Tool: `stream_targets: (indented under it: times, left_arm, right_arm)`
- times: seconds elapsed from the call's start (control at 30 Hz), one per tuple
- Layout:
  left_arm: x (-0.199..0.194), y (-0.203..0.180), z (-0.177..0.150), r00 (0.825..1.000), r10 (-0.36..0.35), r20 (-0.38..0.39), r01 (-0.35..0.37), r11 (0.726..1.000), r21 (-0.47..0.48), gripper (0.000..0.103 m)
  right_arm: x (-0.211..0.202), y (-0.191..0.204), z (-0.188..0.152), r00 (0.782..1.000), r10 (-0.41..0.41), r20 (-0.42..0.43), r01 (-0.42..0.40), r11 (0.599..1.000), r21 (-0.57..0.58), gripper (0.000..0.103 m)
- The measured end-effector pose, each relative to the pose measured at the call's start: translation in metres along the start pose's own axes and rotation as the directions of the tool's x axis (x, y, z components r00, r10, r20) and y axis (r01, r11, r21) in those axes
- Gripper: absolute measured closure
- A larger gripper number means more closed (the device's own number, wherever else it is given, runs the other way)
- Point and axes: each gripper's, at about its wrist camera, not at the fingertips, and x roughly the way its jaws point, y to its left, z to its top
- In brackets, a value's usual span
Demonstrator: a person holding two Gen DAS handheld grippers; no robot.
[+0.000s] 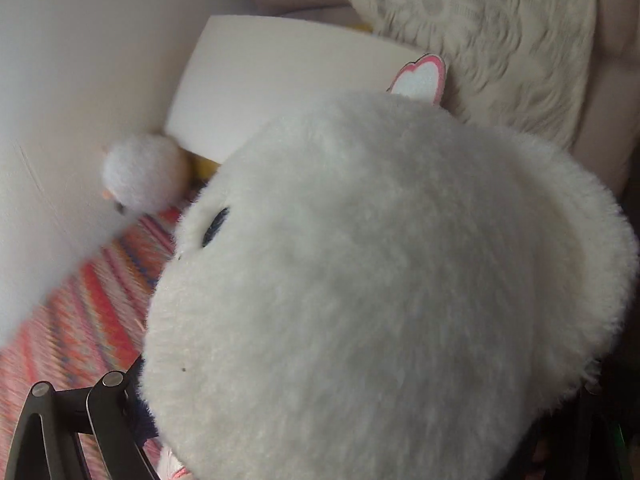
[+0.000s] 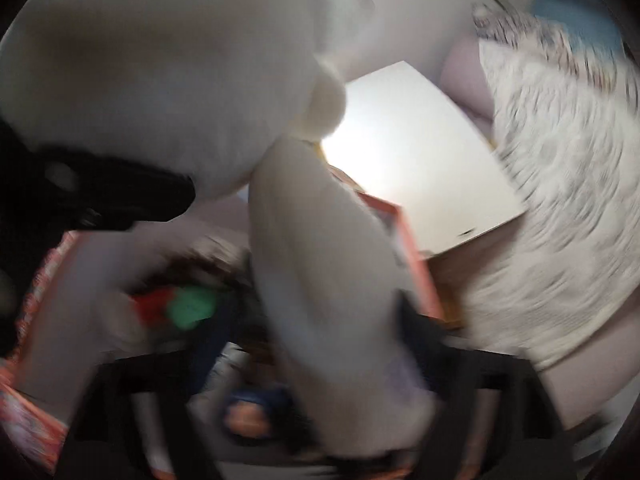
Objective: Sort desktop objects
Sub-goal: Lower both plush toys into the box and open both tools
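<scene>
Where the left wrist camera looks out, a large white plush toy fills most of the frame, pressed close to the lens; a dark stitched eye and a pink-edged ear show on it; only one black finger of the left gripper appears at the lower left, so I cannot tell whether that claw is clenched or released; beyond lie a striped red cloth, a white board and a cream textured cushion. In the right wrist view, heavily blurred, the same plush toy hangs across the top, one limb running down the middle; the right gripper's state cannot be told; the white board sits beside the cushion.
</scene>
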Motion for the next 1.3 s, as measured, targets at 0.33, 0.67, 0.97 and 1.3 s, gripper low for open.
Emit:
stream_targets:
  times: [0.33,0.67,0.97,1.3]
  left_arm:
    - [-0.029,0.012,-0.014,0.991,-0.136,-0.001,0.132,0.964,-0.231,0.005]
    - [0.008,-0.047,0.021,0.968,-0.19,-0.165,0.169,0.977,-0.131,0.001]
    - [-0.015,-0.015,0.015,0.88,-0.474,-0.028,0.429,0.819,-0.382,0.001]
    - [0.05,-0.028,-0.034,0.882,-0.428,-0.196,0.334,0.863,-0.379,0.0]
  right_arm:
    - [-0.08,-0.031,-0.021,0.975,0.148,0.166,-0.182,0.961,0.208,0.004]
    - [-0.145,0.0,-0.039,0.969,0.095,0.226,-0.124,0.985,0.117,0.004]
    - [-0.132,0.008,-0.036,0.978,0.107,0.179,-0.126,0.987,0.096,0.014]
    - [-0.066,0.006,-0.033,0.984,0.169,0.055,-0.178,0.947,0.269,0.013]
